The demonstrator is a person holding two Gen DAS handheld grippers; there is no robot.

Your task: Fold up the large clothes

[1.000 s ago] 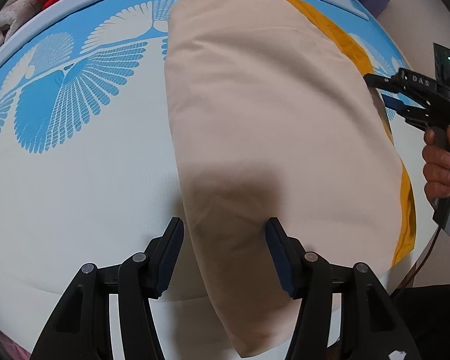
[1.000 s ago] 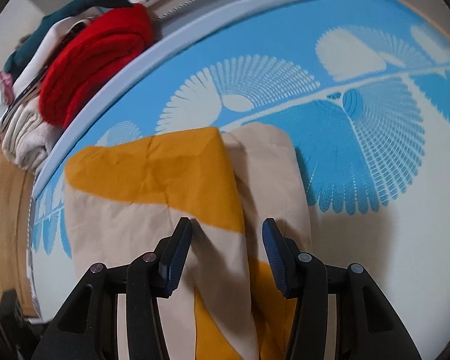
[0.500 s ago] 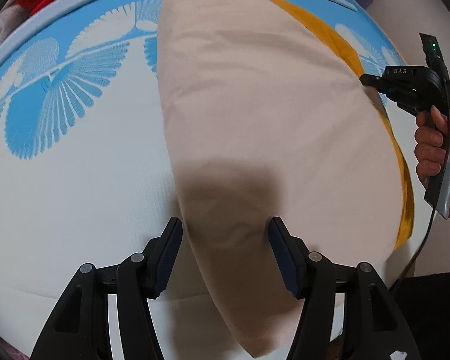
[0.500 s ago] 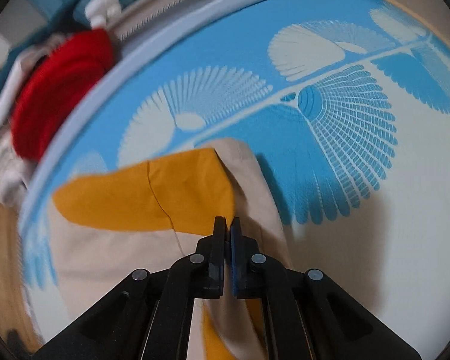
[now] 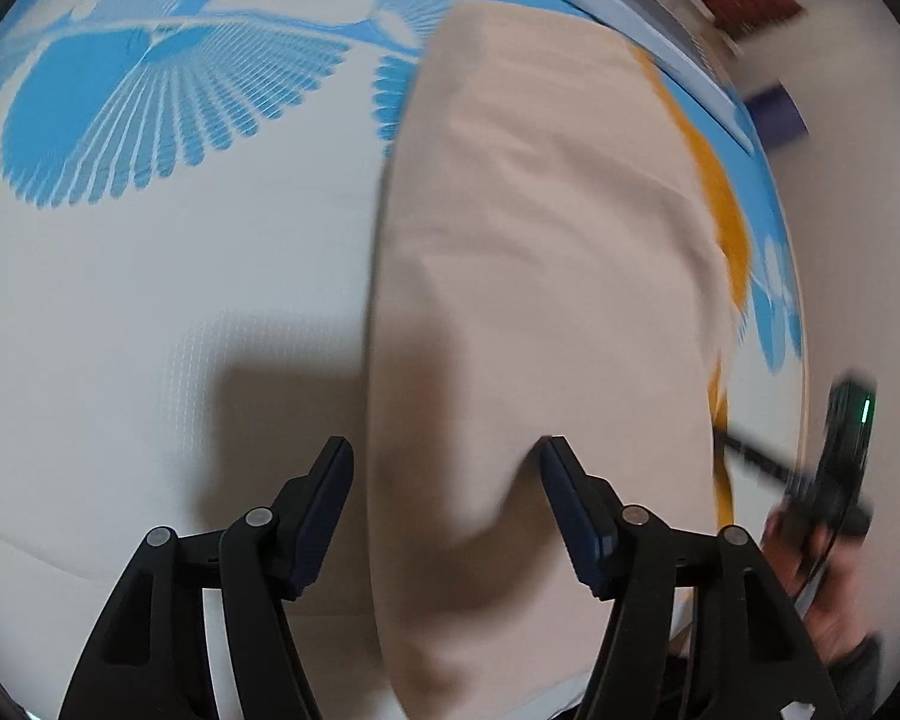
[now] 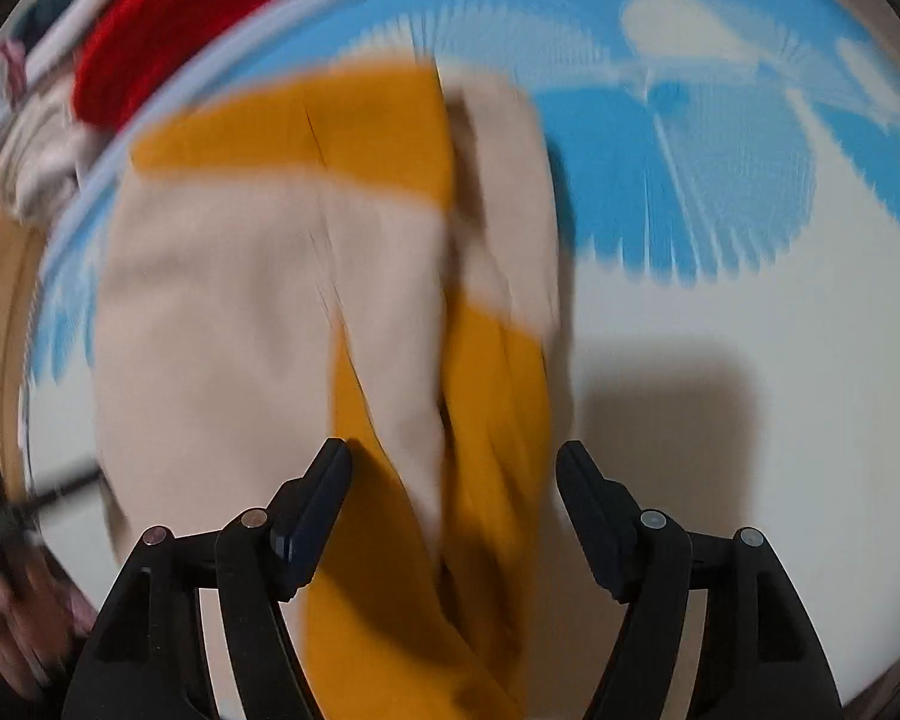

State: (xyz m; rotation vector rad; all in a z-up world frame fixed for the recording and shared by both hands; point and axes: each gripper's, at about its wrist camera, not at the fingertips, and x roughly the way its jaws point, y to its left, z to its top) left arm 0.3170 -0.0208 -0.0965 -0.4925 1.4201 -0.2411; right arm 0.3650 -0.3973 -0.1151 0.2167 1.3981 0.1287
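Note:
A beige and mustard garment [image 5: 546, 276] lies folded lengthwise on a white and blue patterned bed cover [image 5: 168, 276]. My left gripper [image 5: 447, 468] hovers over the garment's near left edge, its jaws opening, with cloth below the gap but not pinched. In the right wrist view the same garment [image 6: 258, 300] shows mustard panels and loose folds. My right gripper [image 6: 453, 474] stands over a mustard fold, its jaws opening wide, and nothing is pressed between the pads. The right gripper's body and the hand holding it [image 5: 834, 480] show blurred at the right of the left wrist view.
A red cloth [image 6: 180, 24] and pale folded laundry [image 6: 36, 162] are piled beyond the bed's light blue rim [image 6: 150, 120]. White cover [image 6: 750, 420] stretches right of the garment. A purple object [image 5: 777, 114] sits on the floor past the bed's far side.
The right gripper shut half a second ago and has sprung open wide, nearer the garment's mustard folds. The left gripper shifted along the beige edge and rolled, and its jaws spread a little.

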